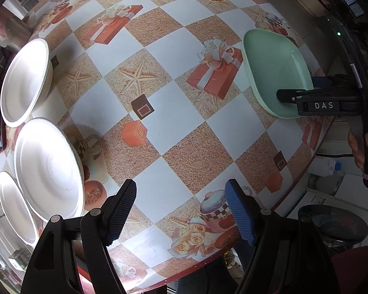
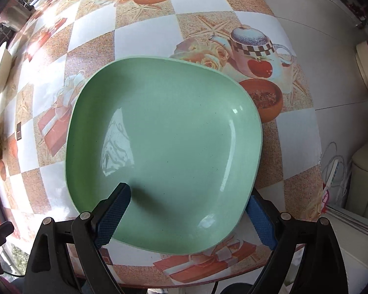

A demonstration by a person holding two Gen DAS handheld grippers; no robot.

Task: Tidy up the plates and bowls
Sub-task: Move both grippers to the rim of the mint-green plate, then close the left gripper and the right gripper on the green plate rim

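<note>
Right wrist view: right tongs (image 2: 184,218) spread wide, straddling near corner of green plate (image 2: 164,152), pads clear. Left tongs (image 1: 181,212) open, empty above tablecloth (image 1: 184,49); white bowls (image 1: 49,169) leftward.

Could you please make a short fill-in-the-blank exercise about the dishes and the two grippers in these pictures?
1. The plate under the right gripper has the colour ____.
2. The round bowls at the table's left edge have the colour ____.
3. One finger of the right gripper is above the plate's inside; the other is ____ its rim.
4. Between the fingers of the left gripper there is ____.

Missing words: green; white; outside; nothing
</note>
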